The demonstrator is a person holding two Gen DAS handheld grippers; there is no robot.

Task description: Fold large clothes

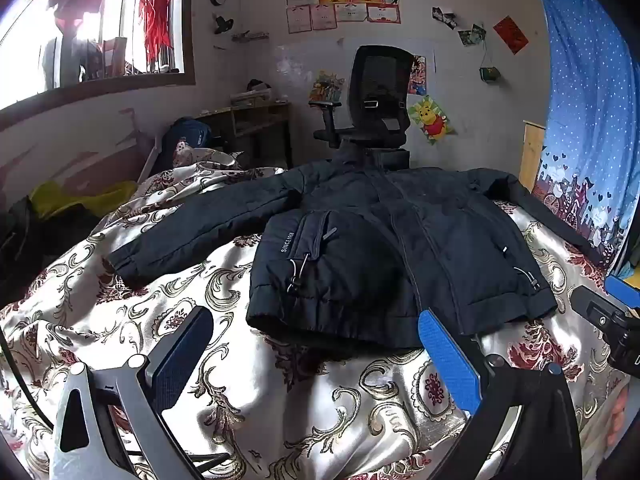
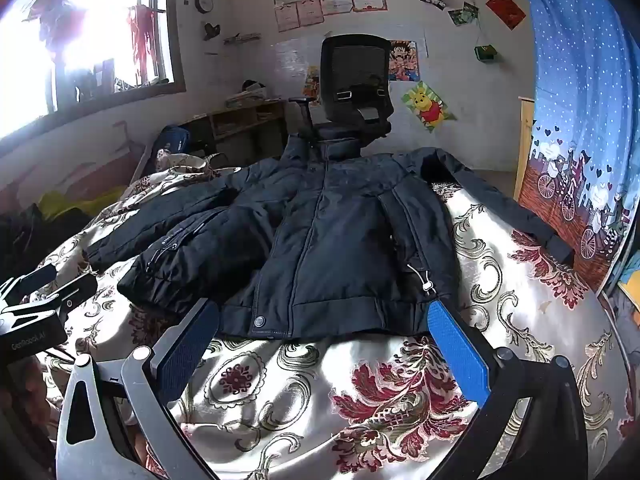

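Note:
A dark navy padded jacket [image 1: 384, 240] lies front up on the bed, collar at the far side, both sleeves spread out. Its left front panel is bunched and puffed up. It also shows in the right wrist view [image 2: 328, 248]. My left gripper [image 1: 316, 320] is open and empty, hovering just before the jacket's hem. My right gripper [image 2: 324, 312] is open and empty, its fingertips at the hem near the snap button. The right gripper also shows at the right edge of the left wrist view [image 1: 608, 312], and the left gripper at the left edge of the right wrist view [image 2: 44, 300].
A satin bedspread [image 2: 320, 392] with red and gold floral pattern covers the bed. A black office chair [image 1: 376, 100] stands beyond the bed's far end. A blue curtain [image 1: 592, 120] hangs on the right. A window [image 1: 92, 32] and desk [image 1: 256, 120] are at the left.

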